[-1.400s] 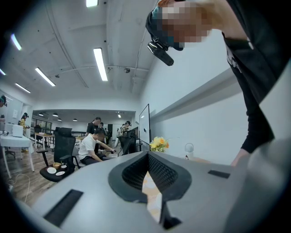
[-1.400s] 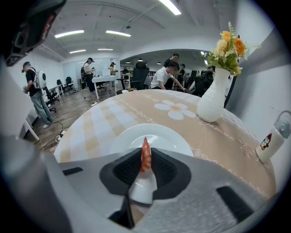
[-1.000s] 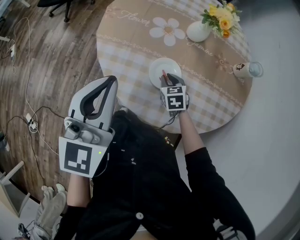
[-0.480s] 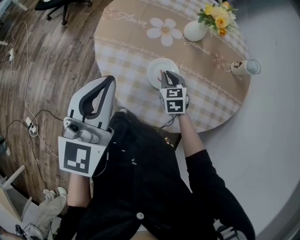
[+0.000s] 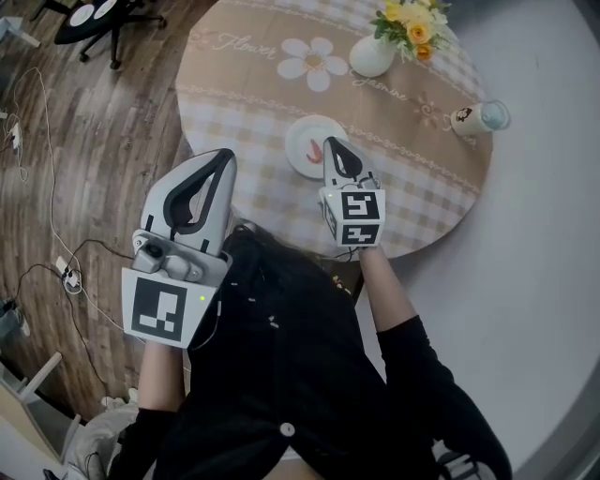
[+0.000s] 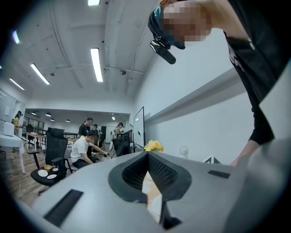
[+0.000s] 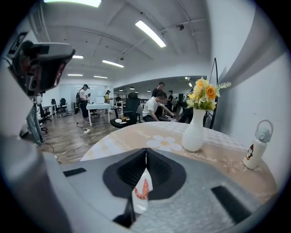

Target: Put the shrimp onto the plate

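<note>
Jaws of the right gripper (image 7: 145,152) closed tip to tip on nothing, shrimp (image 7: 142,191) lying free on the white plate (image 7: 138,204) just past those tips, left gripper (image 6: 148,154) jaws likewise together, empty, held off the round table (image 5: 422,178).

One surface (image 5: 244,84), one plate (image 5: 302,131), one shrimp (image 5: 310,152), one vase (image 5: 372,56), one bunch of flowers (image 5: 408,19), one bottle (image 5: 478,117), one office chair (image 5: 94,14). Two grippers: the left gripper (image 5: 223,157) and the right gripper (image 5: 330,142).
</note>
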Demonstrator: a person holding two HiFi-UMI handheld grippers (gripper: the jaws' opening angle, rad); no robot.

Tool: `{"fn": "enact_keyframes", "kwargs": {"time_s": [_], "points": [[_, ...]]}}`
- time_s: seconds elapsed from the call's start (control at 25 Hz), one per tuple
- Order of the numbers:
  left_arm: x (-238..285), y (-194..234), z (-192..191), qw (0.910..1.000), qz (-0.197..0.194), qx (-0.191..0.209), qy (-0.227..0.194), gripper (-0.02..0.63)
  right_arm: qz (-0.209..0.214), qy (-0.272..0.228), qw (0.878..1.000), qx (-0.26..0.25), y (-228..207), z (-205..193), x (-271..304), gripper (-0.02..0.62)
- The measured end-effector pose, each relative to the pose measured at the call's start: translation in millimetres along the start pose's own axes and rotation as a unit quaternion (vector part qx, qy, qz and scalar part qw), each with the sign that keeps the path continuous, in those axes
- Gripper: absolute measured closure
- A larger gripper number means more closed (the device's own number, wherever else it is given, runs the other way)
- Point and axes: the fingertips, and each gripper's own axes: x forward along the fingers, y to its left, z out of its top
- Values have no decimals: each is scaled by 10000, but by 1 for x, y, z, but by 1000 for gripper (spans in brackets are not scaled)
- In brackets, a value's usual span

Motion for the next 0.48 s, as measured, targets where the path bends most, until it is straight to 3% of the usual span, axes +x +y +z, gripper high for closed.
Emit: {"fn": "enact_keyframes", "kwargs": {"time_s": [0.48], "points": [[12, -12, 12, 9989, -435, 80, -158, 605, -334, -1172, 9924, 196, -3, 78, -73, 594]]}}
